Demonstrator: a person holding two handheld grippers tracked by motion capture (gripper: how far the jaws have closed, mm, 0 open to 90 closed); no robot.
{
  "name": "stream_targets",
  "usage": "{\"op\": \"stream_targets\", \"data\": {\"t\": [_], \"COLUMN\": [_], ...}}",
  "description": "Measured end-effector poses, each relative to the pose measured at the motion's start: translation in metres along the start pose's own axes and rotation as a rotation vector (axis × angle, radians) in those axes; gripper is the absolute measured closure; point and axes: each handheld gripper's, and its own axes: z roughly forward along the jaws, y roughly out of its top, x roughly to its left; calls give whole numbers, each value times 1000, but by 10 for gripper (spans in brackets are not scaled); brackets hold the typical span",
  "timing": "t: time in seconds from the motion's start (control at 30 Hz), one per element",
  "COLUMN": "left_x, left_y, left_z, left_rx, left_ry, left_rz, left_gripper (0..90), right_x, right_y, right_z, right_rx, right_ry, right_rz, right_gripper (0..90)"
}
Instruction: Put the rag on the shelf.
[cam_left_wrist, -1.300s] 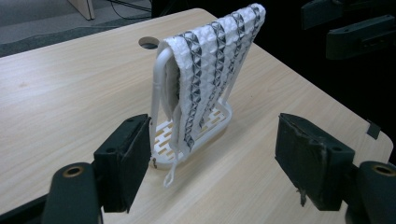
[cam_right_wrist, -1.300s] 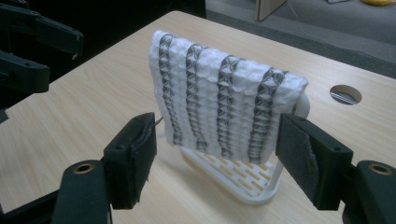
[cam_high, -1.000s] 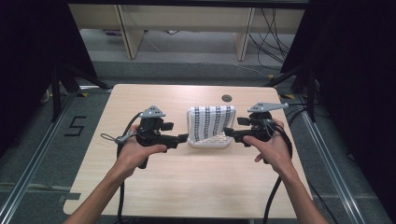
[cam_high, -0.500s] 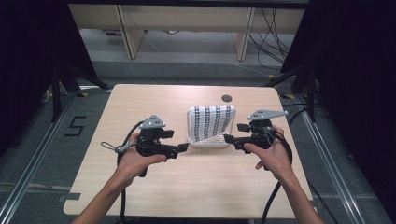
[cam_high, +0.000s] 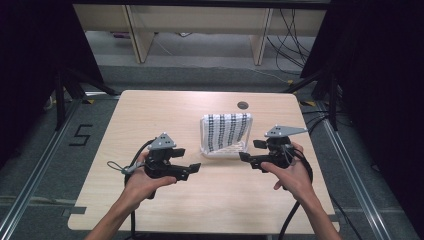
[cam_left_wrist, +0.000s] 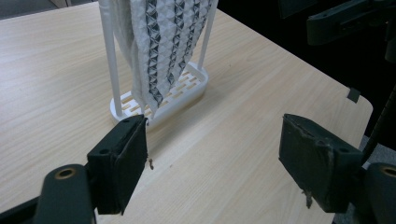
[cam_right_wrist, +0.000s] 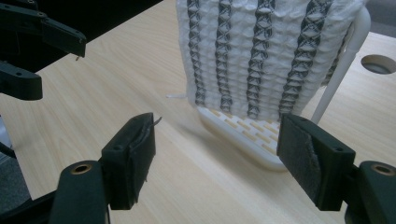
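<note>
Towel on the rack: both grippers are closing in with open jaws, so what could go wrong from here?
1. The white rack looks light and stands free on the table; pulling the towel sideways may tip or drag it.
2. The left gripper and right gripper face each other across the rack's front and could collide.
3. The jaws might catch a rack post along with the cloth.

A white waffle-weave towel (cam_right_wrist: 261, 56) with dark grey stripes hangs on a white slotted rack (cam_left_wrist: 187, 86). The table (cam_high: 165, 120) is pale wood-grain; both grippers' jaws are black.
</note>
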Motion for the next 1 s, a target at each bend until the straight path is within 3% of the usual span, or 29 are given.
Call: {"op": "stream_targets", "data": {"t": [0.23, 0.27, 0.57, 0.6, 0.73, 0.83, 0.93, 1.0], "left_x": [-5, -5, -9, -9, -8, -6, -6, -6], "left_y": [-8, -10, -25, -27, -34, -39, -44, -47], "left_z": [0, 0, -1, -1, -1, -1, 0, 0], "left_rx": [1, -1, 15, 15, 29, 39, 46, 55], "left_ry": [7, 1, 16, 15, 17, 16, 10, 5], "left_rz": [15, 18, 31, 31, 33, 36, 35, 42], "left_gripper": [228, 229, 229, 229, 229, 229, 226, 221], "right_x": [4, 3, 7, 6, 9, 10, 13, 13], "right_y": [-8, -9, -21, -22, -26, -28, -31, -33], "right_z": [0, -1, 0, 0, 0, 1, 2, 3], "right_rx": [23, 19, 29, 22, 36, 30, 41, 45], "right_ry": [18, 12, 26, 27, 34, 32, 34, 34], "right_rz": [29, 2, 27, 3, 29, 2, 20, 8], "right_gripper": [291, 292, 289, 288, 287, 282, 271, 256]}}
